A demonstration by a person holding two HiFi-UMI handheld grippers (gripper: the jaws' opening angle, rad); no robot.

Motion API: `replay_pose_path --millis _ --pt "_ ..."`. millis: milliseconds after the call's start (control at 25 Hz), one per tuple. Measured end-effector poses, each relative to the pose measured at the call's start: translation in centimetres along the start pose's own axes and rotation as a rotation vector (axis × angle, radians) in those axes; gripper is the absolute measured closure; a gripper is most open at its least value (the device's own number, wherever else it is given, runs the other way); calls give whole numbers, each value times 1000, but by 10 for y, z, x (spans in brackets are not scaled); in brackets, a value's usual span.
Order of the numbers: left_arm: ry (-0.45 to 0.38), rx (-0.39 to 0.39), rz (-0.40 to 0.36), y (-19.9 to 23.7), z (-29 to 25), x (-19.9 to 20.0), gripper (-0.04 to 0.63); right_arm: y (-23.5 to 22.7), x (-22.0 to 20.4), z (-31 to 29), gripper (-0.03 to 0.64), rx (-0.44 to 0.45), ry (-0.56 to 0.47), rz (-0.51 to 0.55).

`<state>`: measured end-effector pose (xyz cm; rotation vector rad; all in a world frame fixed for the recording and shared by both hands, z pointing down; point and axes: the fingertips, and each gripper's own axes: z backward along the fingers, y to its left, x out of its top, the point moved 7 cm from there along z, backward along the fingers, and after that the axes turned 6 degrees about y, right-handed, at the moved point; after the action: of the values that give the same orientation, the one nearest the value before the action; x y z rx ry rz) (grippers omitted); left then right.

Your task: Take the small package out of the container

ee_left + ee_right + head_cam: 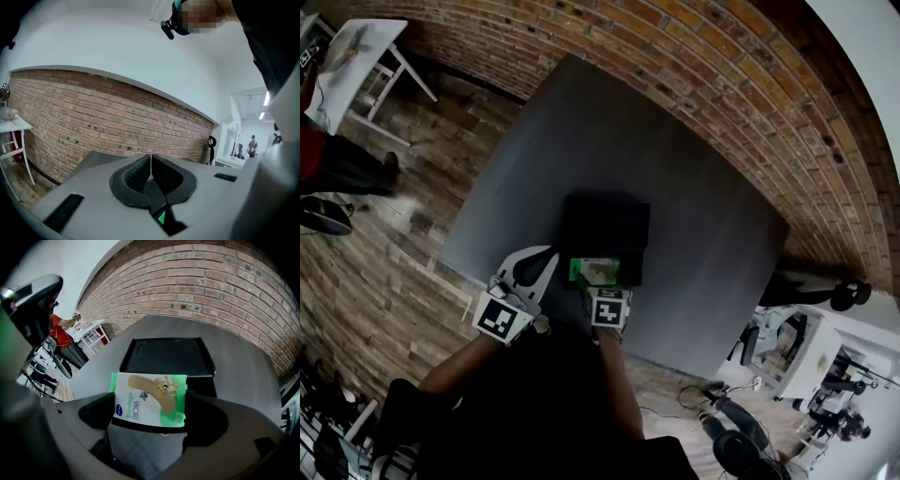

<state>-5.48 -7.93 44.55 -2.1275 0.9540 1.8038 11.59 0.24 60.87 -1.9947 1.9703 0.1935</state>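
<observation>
A small green and white bandage package point(149, 398) is gripped flat between the jaws of my right gripper point(151, 417). It hangs just in front of the near rim of the black container point(168, 354), whose inside looks bare. In the head view the package point(594, 271) sits at the container's point(606, 230) near edge, with the right gripper point(600, 284) shut on it. My left gripper point(536, 265) is held to the left of the container over the grey table point(694, 234). Its jaws point(151, 169) are pressed together with nothing between them, and it points up at the wall.
A brick wall point(694, 84) runs along the table's far side. On the wooden floor to the left stand a white side table point(366, 56) and a person in red point(337, 164). White desks and cables point(787, 375) fill the right near corner.
</observation>
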Motion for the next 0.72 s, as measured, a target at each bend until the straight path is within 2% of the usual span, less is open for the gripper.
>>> replay_pose_path --millis 480,720 --pt "-48 -20 -54 -10 16 21 558 1 23 48 172 -49 -238 2" --pt "-40 -21 -87 -12 22 27 558 1 40 81 172 -70 -381 2"
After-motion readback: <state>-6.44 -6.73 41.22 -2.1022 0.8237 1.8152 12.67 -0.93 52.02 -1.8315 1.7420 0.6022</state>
